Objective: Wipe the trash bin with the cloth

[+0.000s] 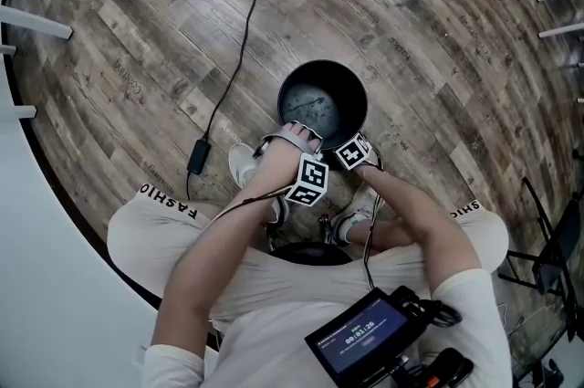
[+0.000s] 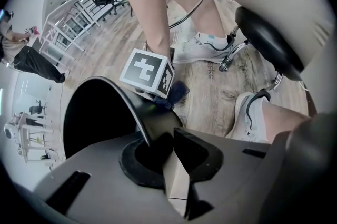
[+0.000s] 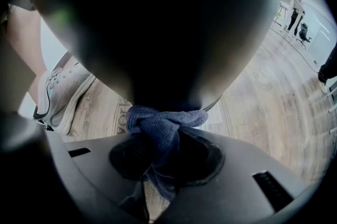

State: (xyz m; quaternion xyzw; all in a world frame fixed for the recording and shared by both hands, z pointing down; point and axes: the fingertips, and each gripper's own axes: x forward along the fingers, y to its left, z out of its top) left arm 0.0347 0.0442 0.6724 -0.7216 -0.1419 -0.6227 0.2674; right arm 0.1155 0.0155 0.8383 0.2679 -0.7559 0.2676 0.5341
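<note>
- At the trash bin's (image 1: 322, 103) near rim, clamps shut on it with left gripper (image 2: 164, 153).
- Presses blue cloth (image 3: 160, 124), grasped in right gripper (image 3: 158, 165), against bin's outer wall.

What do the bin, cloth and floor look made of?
The bin: smooth black wall with dull sheen, plastic or painted metal. The cloth: dark blue, fuzzy nap, likely microfibre. The floor: grained planks with printed lettering, probably laminate or vinyl.

Wood-plank floor (image 1: 137, 12) with black cable (image 1: 239, 48) running to a small adapter (image 1: 196, 156); white sneaker (image 1: 243, 165) near black stool seat (image 2: 268, 41).
</note>
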